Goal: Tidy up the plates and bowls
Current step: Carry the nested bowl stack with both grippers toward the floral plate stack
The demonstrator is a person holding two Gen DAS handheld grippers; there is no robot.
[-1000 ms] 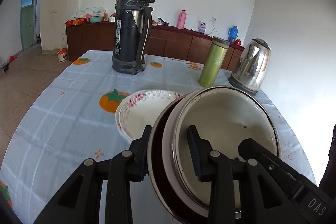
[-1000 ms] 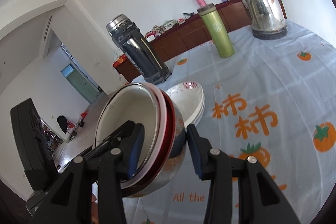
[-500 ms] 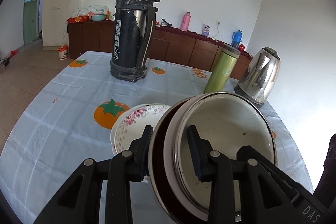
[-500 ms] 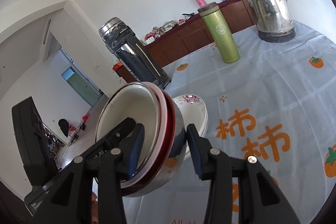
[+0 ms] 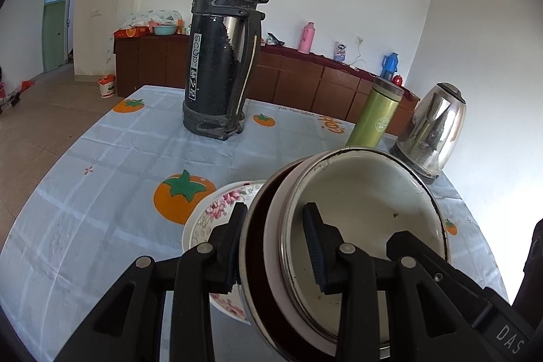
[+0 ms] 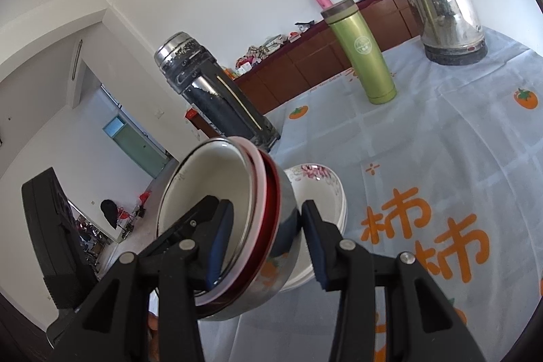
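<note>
Table (image 5: 101, 192) covered by pale blue checked cloth printed with orange persimmons, orange characters and the words "All the best". Standing directly on it: tall black-and-steel vacuum flask (image 5: 220, 56) with side handle, upright, toward far edge; slim green metal thermos bottle (image 5: 375, 117) with brown cap, upright, right of it; shiny stainless electric kettle (image 5: 431, 128) on dark base, just beside the bottle. Nearer: stack of white floral-rimmed plates (image 5: 217, 212) resting on cloth, beside a printed persimmon.
</note>
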